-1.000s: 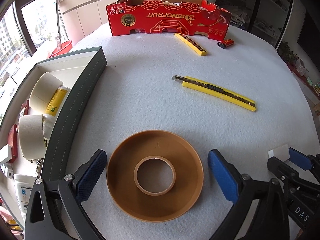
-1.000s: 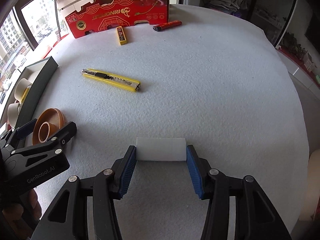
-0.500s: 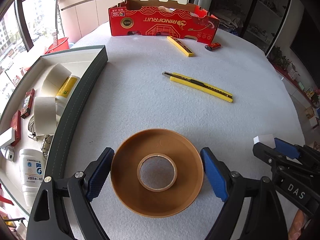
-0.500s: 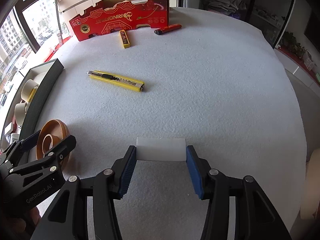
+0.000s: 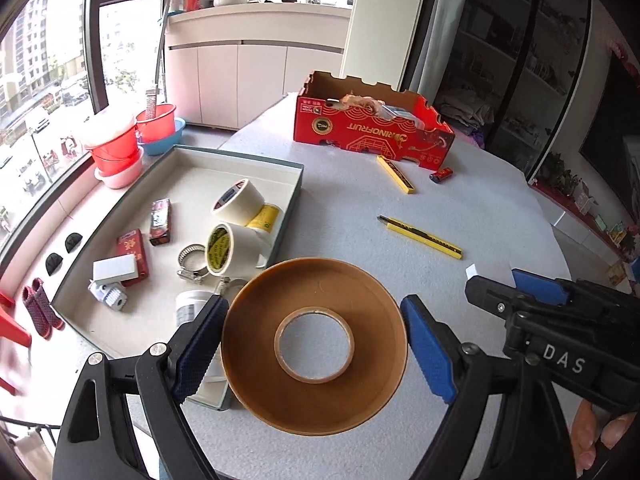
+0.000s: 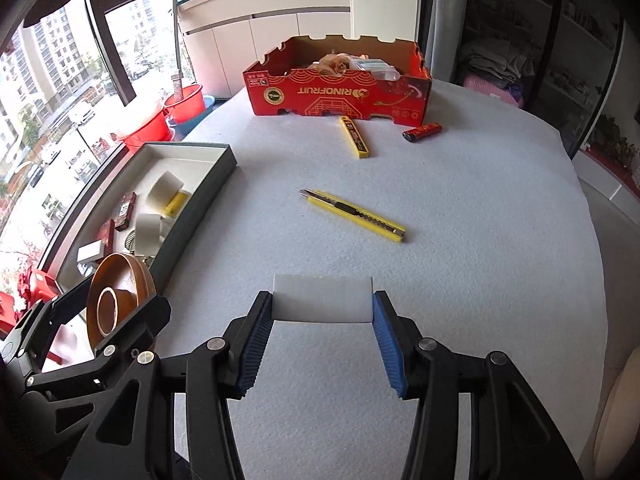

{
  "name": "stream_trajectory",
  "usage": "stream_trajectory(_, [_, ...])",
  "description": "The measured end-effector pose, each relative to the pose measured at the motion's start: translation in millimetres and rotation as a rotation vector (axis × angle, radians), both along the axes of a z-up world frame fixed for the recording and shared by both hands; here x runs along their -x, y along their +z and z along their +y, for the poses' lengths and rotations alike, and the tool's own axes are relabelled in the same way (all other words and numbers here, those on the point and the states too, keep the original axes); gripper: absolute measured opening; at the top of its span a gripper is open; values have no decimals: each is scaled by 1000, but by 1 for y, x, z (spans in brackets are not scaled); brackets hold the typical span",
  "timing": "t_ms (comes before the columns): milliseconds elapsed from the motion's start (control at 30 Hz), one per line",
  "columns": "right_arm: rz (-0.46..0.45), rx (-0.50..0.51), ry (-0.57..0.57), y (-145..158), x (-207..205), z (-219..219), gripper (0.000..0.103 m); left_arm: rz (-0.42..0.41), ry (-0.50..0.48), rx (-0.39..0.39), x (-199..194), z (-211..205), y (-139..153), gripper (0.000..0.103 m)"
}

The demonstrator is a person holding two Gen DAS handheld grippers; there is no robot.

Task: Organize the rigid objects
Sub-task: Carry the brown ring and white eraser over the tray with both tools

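Note:
My left gripper (image 5: 312, 312) is shut on a wide brown tape roll (image 5: 316, 404) and holds it flat in the air, over the near corner of the grey tray (image 5: 288, 216). The roll (image 6: 120, 280) and the left gripper (image 6: 100, 320) also show low on the left of the right wrist view. My right gripper (image 6: 323, 304) is shut on a white block (image 6: 322, 298), held above the table. In the left wrist view the right gripper (image 5: 496, 276) is at the right with a corner of the white block (image 5: 472, 270) showing.
The tray (image 6: 200, 208) holds pale tape rolls (image 5: 238, 200), a hose clamp, small red boxes and a white block. On the felt table lie a yellow utility knife (image 6: 354, 216), a yellow blade case (image 6: 354, 136) and a red lighter (image 6: 422, 132). A red cardboard box (image 6: 340, 96) stands at the back.
The left jaws closed onto the brown roll, then lifted it off the table and toward the tray. The right gripper rose with the white block still in it.

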State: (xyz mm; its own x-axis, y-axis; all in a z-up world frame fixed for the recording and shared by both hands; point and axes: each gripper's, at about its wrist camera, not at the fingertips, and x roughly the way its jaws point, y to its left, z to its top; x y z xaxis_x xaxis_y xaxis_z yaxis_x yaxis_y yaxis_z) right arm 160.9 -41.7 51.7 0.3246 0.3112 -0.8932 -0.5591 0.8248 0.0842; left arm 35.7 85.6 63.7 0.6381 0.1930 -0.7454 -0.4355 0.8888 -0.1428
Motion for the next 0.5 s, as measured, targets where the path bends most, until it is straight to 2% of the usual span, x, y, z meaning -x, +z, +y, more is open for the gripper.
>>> stream_trajectory(167, [-30,-8,64,14,16,32,51,-26,89,-10,32,33,8,89])
stream_trajectory(500, [-53,-35,181,28,38,97,51,-37,307,2,79,113,2,89])
